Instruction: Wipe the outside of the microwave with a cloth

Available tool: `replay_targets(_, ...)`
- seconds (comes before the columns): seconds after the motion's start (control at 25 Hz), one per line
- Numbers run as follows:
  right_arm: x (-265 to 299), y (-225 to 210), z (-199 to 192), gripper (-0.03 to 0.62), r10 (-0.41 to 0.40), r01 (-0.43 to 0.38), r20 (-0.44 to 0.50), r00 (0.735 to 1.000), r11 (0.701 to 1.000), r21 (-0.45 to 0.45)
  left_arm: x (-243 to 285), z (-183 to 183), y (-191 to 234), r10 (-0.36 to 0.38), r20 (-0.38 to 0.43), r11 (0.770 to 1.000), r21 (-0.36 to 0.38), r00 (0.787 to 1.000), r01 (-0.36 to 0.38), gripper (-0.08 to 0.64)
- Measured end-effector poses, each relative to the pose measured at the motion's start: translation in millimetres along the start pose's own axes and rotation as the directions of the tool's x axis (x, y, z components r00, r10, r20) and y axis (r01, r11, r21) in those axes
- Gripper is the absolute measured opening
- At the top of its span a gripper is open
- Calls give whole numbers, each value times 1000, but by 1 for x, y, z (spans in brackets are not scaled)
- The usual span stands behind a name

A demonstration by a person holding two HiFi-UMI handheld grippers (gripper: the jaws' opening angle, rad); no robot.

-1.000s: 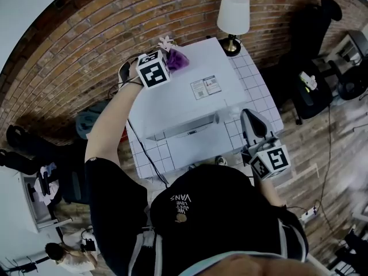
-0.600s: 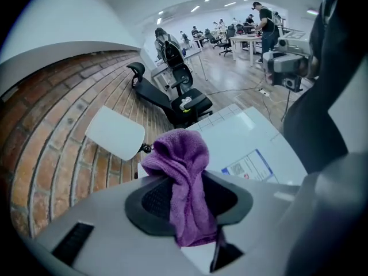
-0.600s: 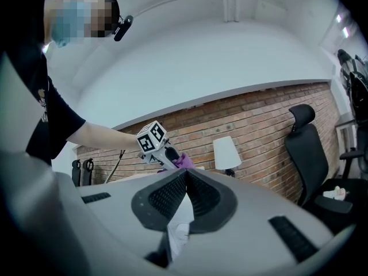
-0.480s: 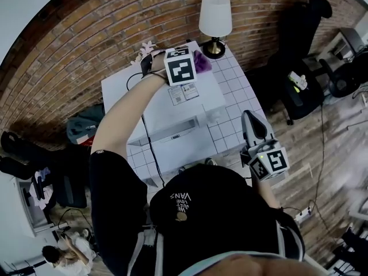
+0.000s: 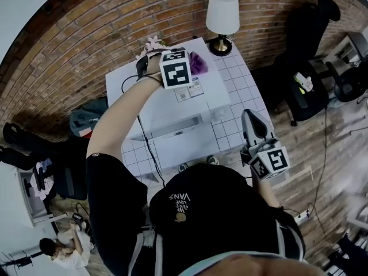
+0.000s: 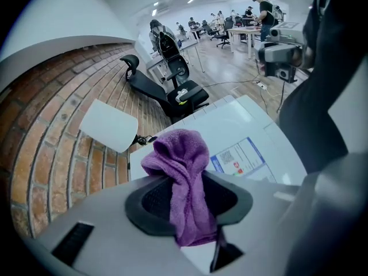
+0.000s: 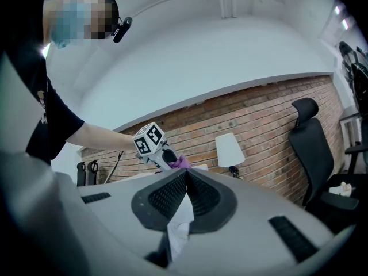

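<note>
The white microwave [image 5: 172, 105] stands on a tiled table [image 5: 233, 132]. My left gripper [image 5: 188, 66] is over the back right part of its top, shut on a purple cloth [image 5: 199, 62]. In the left gripper view the cloth [image 6: 178, 154] bunches up between the jaws, above the microwave top [image 6: 259, 125] with its label [image 6: 238, 157]. My right gripper [image 5: 253, 128] hangs at the table's front right, off the microwave. Its jaws meet in the right gripper view, where the right gripper [image 7: 187, 180] holds nothing and the left gripper [image 7: 167, 157] shows far off with the cloth [image 7: 179, 163].
A lamp [image 5: 222, 16] stands at the table's back right corner, close to the cloth. A brick wall [image 5: 86, 45] runs behind. A black office chair [image 5: 313, 68] is to the right. A cable [image 5: 146, 145] hangs down the microwave's front left.
My left gripper has carried the cloth rightward along the back of the microwave top, from the left-middle to the right corner. The right gripper has stayed put.
</note>
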State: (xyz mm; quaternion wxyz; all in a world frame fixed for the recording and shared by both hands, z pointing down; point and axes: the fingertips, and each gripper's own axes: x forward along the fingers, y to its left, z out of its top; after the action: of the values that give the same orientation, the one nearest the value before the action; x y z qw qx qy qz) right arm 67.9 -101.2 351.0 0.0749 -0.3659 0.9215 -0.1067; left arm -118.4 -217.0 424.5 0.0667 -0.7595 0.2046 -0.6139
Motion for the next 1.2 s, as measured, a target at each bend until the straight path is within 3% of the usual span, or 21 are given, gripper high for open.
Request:
replay_targets(0.44,42,66,-22,-2,139,-140,-47,989,990,-11,-51,-131,-48,24,-93,994,-108,995,-34,143)
replay_targets(0.76,66,120,-39,-3,223,-226,-80,971,974,-25,-91,-224,-94,37,-146,974,-216,989,-68,143)
replay_targets(1.0,80,153,-50,-2,270,-274,-100,958,961,-23,-110,-266,-116,46,-157,958,-272,987,-88,143)
replay_targets(1.2,83,166,-51,-2,280,-284,-101,955,958,-28,-117,-277,-122,55,-156,959,-268,986,-96,143)
